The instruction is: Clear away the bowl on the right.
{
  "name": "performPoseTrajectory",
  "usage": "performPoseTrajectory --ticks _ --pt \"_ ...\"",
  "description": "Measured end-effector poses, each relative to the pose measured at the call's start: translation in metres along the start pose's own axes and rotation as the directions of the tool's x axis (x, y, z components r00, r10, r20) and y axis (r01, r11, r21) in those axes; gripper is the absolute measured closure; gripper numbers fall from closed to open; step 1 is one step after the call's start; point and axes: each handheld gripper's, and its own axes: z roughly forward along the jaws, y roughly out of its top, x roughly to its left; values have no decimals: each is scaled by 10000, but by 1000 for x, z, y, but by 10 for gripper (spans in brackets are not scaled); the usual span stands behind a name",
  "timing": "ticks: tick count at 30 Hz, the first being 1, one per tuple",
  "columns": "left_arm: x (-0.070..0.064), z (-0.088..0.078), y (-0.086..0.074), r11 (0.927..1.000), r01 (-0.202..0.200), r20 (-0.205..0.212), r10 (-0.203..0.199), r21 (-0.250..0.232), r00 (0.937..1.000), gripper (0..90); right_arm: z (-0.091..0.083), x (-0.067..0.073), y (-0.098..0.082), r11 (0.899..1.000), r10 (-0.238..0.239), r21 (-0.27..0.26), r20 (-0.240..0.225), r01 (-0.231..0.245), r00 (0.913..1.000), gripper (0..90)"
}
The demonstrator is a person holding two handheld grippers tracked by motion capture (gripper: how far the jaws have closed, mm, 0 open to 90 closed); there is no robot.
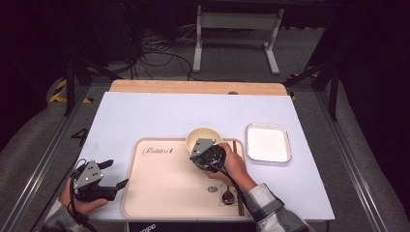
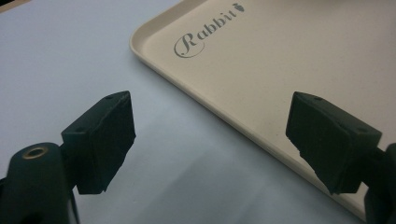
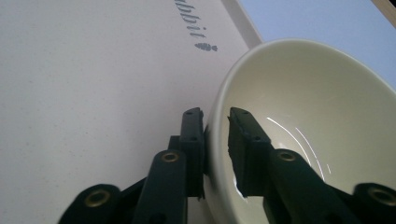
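- Bowl (image 1: pixel 203 137), cream-coloured, stood at the far edge of the beige tray (image 1: pixel 164 193).
- Right gripper (image 3: pixel 215 135) straddled the bowl's rim, one jaw outside, one inside, with a slight gap at the inner pad.
- Left gripper (image 2: pixel 210 140) was spread wide over the tray's near-left edge, holding nothing.

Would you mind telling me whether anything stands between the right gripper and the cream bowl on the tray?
Nothing visible does. The right gripper already straddles the rim of the bowl, one jaw outside the wall and one inside, with a slight gap at the inner pad.
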Motion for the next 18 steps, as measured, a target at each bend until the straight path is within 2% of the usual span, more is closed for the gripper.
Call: performPoseTrajectory --ticks 2,5,7,9,14,18 --pt "0 0 0 10000 -21 -13 21 -1 10000 165 0 0 -2 10000 75 -38 -89 -76 9999 723" --pt "0 0 0 10000 7 -8 -7 9 10000 165 -4 -2 -3 9989 432 -192 92 -430 9990 648" --pt "0 0 0 10000 -71 12 71 43 10000 165 -7 -4 -5 9975 634 -291 -118 -637 9979 610" --pt "0 0 0 10000 -42 21 42 43 10000 165 -14 -6 -7 9957 773 -507 -95 -777 9970 567" --pt "0 0 0 10000 -26 -29 26 41 10000 165 -41 -12 -15 9833 1271 -1315 -7 -1261 9919 482" --pt "1 0 0 10000 -27 -12 27 52 10000 165 -63 -20 -28 9729 1680 -1677 398 -1592 9850 461"
